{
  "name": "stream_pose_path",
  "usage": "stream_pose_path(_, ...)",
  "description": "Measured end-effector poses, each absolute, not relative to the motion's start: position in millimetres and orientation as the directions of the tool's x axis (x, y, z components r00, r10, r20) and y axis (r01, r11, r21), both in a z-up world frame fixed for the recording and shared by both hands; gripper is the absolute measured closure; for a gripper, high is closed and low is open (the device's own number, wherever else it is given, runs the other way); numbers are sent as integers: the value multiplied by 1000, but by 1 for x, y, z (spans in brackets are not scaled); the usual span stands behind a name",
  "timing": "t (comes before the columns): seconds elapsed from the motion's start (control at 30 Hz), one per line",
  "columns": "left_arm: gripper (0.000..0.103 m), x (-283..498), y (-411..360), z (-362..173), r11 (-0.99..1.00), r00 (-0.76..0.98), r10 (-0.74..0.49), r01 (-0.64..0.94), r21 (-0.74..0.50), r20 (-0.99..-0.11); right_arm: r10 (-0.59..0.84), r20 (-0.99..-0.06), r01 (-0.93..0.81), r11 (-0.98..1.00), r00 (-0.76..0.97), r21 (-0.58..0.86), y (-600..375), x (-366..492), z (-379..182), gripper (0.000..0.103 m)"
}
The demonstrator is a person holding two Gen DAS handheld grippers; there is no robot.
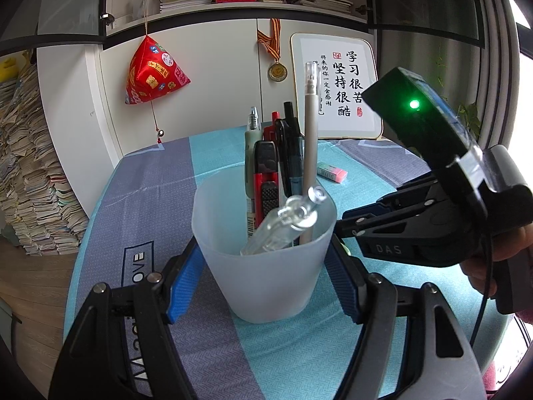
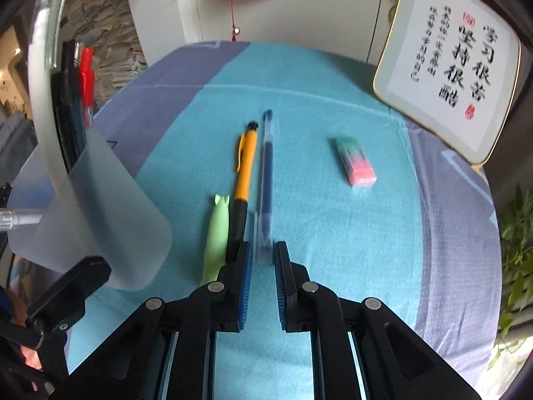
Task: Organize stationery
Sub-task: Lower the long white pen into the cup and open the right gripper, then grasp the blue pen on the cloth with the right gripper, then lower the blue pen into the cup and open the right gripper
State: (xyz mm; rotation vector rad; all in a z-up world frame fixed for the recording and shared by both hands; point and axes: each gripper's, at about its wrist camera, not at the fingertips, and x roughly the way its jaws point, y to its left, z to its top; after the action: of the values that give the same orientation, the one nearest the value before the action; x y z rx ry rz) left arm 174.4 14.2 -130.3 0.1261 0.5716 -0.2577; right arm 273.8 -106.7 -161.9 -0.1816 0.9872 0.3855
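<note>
Now the left gripper (image 1: pixel 263 276) hugs the frosted cup (image 1: pixel 266 250) of pens (image 1: pixel 283 153) low in the frame. To its right, the right gripper (image 2: pixel 263 256) pinches the clear blue pen (image 2: pixel 266 173), which lies beside the orange pencil (image 2: pixel 245 166). Far right sits the eraser (image 2: pixel 354 161).

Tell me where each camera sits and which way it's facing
Left wrist: on the left gripper, looking slightly down at the cup it clamps; right gripper and a hand show.
Right wrist: on the right gripper, looking steeply down at a blue pen between its nearly closed fingers.
Shared: cup, eraser, framed sign.
</note>
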Motion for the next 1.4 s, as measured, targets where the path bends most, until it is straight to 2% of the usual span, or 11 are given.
stream_pose_path(0.17,33,174,14,-130,960,810,-206,276,47,-549,260,-821,-368,927,508,66,-117,272,-152,91)
stream_pose_path(0.47,33,174,14,-131,960,810,-203,275,50,-549,282,-697,-332,941,659,67,-159,225,-68,91)
stream_pose_path(0.6,33,174,14,-131,960,811,-202,274,51,-550,327,-679,-354,929,658,105,-161,216,-47,92)
stream_pose_path(0.83,33,173,15,-131,960,809,-203,275,50,-551,405,-630,-458,885,663,87,-159,166,-2,92)
stream_pose_path(1.03,33,173,15,-130,960,809,-204,275,49,-552,524,-697,-575,795,490,194,-153,145,12,92)
stream_pose_path(1.13,33,173,15,-130,960,809,-204,275,49,-552,521,-749,-571,787,410,235,-147,148,6,92)
stream_pose_path(1.4,33,173,15,-130,960,809,-204,276,49,-552,503,-812,-517,799,295,307,-137,177,-9,92)
